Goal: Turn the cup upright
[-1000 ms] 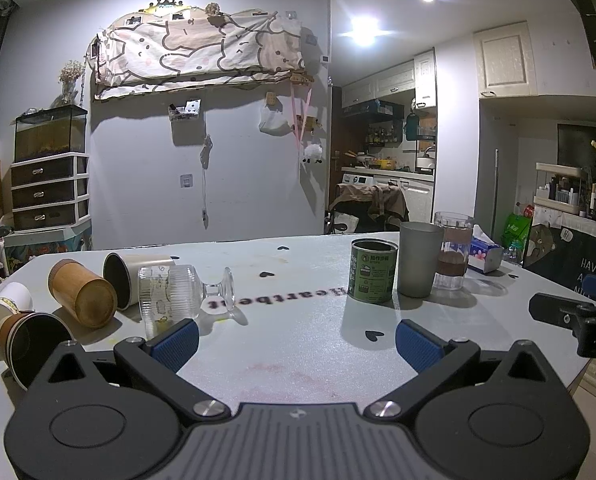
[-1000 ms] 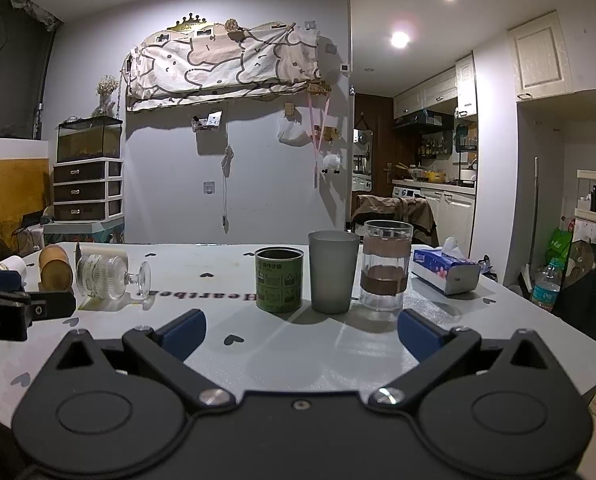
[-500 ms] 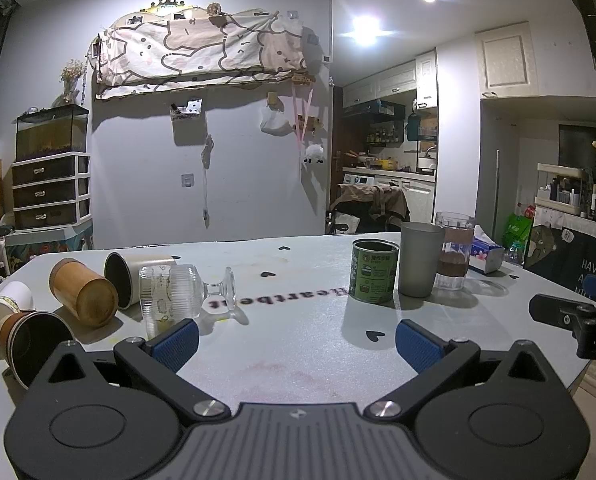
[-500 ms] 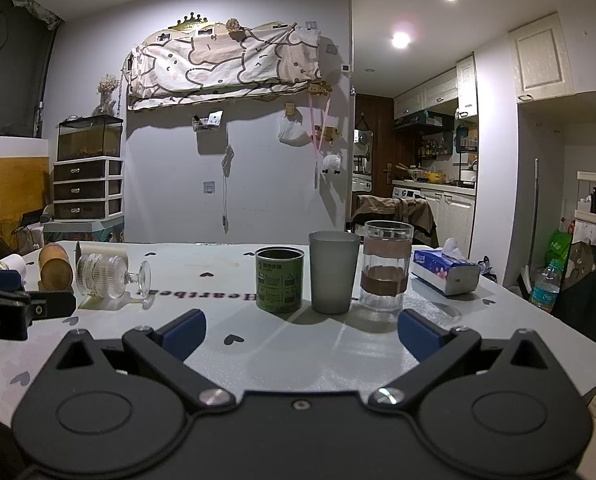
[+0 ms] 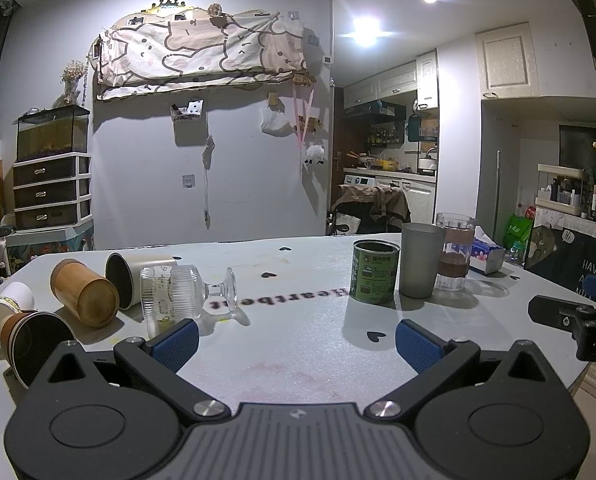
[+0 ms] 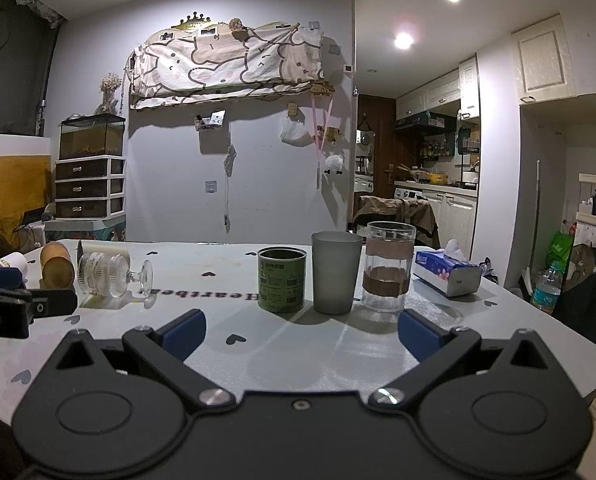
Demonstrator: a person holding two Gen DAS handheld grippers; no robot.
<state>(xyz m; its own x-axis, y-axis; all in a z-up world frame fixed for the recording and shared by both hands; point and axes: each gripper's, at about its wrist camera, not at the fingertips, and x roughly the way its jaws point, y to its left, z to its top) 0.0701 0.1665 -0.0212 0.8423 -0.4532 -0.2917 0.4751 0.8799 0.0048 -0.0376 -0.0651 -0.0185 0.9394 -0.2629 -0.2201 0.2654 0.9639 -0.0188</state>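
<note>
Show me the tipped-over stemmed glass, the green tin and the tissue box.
stemmed glass [image 5: 176, 300], left wrist view, ribbed bowl.
green tin [image 6: 282, 280], right wrist view, label.
tissue box [image 6: 445, 272], right wrist view, side.

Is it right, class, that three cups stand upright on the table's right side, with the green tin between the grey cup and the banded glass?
Not quite. The grey cup stands in the middle, between the green tin and the banded glass; the right wrist view shows this. All three stand upright on the right side of the table.
</note>
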